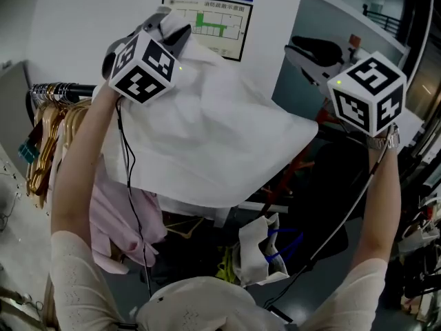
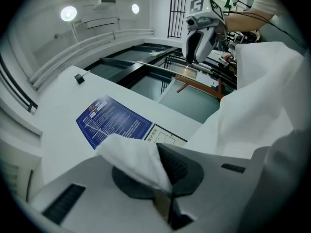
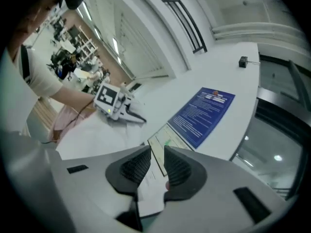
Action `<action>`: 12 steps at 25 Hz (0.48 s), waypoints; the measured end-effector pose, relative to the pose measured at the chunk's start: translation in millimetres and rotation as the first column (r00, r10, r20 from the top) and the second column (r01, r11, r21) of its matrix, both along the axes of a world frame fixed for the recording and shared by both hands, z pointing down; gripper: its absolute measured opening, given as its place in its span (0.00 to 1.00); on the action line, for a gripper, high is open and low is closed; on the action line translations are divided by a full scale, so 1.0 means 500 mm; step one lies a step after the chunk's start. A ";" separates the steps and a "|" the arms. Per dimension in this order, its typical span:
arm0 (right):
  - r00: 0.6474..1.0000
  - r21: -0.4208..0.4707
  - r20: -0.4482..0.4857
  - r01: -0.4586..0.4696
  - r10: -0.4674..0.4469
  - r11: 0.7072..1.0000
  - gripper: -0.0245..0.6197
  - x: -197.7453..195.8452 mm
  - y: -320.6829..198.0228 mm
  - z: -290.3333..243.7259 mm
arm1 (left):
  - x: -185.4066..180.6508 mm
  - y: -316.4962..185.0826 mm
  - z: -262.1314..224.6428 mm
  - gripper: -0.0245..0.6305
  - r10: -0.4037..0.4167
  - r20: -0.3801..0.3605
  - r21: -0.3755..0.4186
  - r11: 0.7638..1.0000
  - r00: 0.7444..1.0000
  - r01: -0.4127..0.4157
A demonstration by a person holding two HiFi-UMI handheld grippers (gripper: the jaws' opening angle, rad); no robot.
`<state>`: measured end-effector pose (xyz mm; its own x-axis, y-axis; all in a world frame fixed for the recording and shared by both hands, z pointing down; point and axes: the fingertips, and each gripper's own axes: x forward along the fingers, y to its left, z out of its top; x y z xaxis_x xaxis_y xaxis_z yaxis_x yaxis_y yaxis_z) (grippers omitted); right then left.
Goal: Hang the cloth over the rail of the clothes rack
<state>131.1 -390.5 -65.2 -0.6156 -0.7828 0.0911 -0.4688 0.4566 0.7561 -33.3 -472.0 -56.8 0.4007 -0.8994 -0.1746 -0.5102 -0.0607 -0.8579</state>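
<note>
**White fabric cloth [image 1: 213, 136] spread high between two grippers**

Clamps one corner of it in the left gripper [image 2: 156, 152], fingers [image 2: 183, 168] shut tight, a tuft poking out past the tips. Holds the opposite end in the right gripper [image 3: 157, 153]: fingers [image 3: 181, 171] a little apart at the tips, closed on a wad of the fabric deeper in. Stretches the sheet from one pair of fingers to the other, lower edge sagging below both. Leaves the dark metal rail of the clothes rack [image 1: 69, 88] below and left of the left fingers, hung with wooden hangers [image 1: 45, 140], the cloth not on it. Shows a pink garment [image 1: 117, 219] beneath the left fingers, under the sheet's lower edge, and a blue notice [image 3: 201, 113] on the white wall [image 3: 218, 67] beyond both pairs of fingers.
</note>
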 end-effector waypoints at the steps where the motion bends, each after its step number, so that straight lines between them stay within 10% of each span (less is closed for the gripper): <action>1: 0.999 0.008 0.004 0.039 -0.039 0.999 0.18 -0.043 0.011 -0.008 | 0.000 0.002 -0.001 0.06 0.004 -0.001 0.003 1.000 1.000 -0.004; 12: 0.985 0.039 -0.174 0.022 -0.015 0.999 0.18 -0.267 -0.108 0.010 | 0.013 0.000 -0.010 0.06 0.077 0.044 -0.066 0.995 0.996 -0.074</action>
